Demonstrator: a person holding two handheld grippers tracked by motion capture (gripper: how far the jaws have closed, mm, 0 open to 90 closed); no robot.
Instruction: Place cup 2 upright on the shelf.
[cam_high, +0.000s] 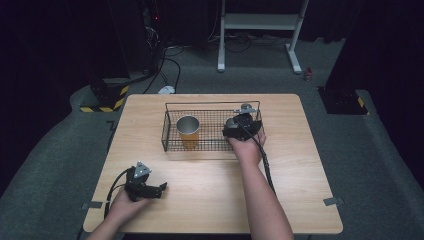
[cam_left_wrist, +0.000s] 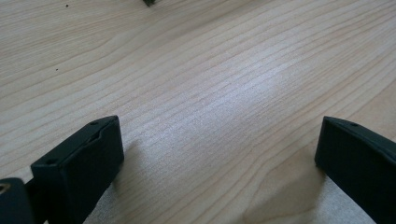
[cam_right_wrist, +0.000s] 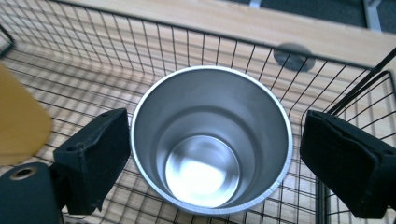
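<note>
A steel cup (cam_right_wrist: 211, 140) stood upright inside a black wire basket (cam_high: 172, 142), toward the basket's right end, its open mouth facing up and its inside empty and shiny. The right gripper (cam_right_wrist: 212, 158) hung directly over it, jaws spread wide on either side of the rim; the left jaw sat just beside the rim and the right jaw stood a little apart from it, so nothing was held. To the left in the same basket stood a yellow cup (cam_high: 188, 131), upright and apart from the steel one. The basket rested toward the far middle of a pale wooden surface (cam_high: 295, 195). Near the front left corner of that surface, the left gripper (cam_left_wrist: 219, 149) rested low over bare wood with its jaws wide apart and empty. To grasp the steel cup well, the right gripper would probably need to centre itself so both jaws meet the wall evenly, drop below the rim, close squarely, and keep the right jaw clear of the basket's end wall beside it.
</note>
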